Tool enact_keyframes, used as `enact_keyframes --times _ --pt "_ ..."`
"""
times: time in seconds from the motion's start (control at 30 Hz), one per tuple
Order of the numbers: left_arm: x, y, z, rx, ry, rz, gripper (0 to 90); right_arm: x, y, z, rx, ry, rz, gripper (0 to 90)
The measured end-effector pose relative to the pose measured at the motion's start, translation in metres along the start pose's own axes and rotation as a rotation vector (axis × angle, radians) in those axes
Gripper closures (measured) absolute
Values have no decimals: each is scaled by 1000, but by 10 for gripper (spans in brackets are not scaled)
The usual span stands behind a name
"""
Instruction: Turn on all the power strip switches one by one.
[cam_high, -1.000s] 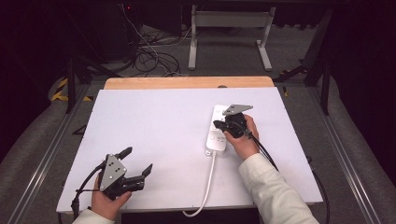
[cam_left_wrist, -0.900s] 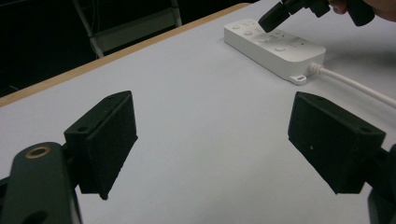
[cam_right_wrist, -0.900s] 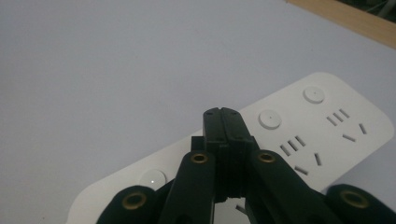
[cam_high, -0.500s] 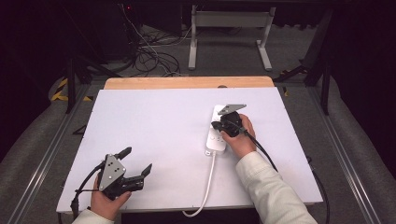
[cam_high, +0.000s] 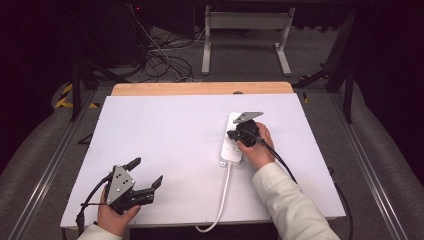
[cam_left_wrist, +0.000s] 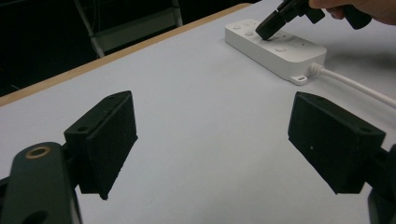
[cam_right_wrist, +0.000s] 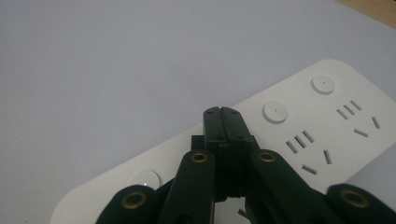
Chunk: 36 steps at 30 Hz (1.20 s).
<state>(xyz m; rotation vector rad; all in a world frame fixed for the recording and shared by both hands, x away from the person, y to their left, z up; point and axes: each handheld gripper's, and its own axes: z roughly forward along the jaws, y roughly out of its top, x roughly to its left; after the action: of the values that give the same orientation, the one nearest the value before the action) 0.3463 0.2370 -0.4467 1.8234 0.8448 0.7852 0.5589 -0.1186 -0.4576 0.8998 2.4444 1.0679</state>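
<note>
Step in hand: pressing a switch button. Right gripper, jaws closed empty, tips down on the white plastic power strip at table's 3 o'clock. Left gripper idle, jaws spread, at 7 o'clock. Next: probably firm downward push, then lift.

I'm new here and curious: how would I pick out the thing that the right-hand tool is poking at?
Start at the white table and look at its right half. A white power strip lies flat there, its white cable trailing toward the near edge, with the shut right gripper pressed onto its top. It alone has round buttons and socket slots.
</note>
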Motion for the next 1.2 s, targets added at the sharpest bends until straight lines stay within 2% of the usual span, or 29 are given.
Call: enact_keyframes --times 0.27,0.43,0.53,0.9,1.2 --pt "0 0 0 1 1 0 159 1 -1 1 2 -3 1 900" --pt "0 0 0 2 1 1 159 4 -1 1 6 -26 -25 900" --pt "-1 0 0 1 0 4 159 4 -2 1 2 -26 -10 900" --pt "-1 0 0 2 0 5 159 7 -2 2 1 -45 -20 900" --pt "-1 0 0 2 0 7 159 7 -3 3 2 -42 0 900"
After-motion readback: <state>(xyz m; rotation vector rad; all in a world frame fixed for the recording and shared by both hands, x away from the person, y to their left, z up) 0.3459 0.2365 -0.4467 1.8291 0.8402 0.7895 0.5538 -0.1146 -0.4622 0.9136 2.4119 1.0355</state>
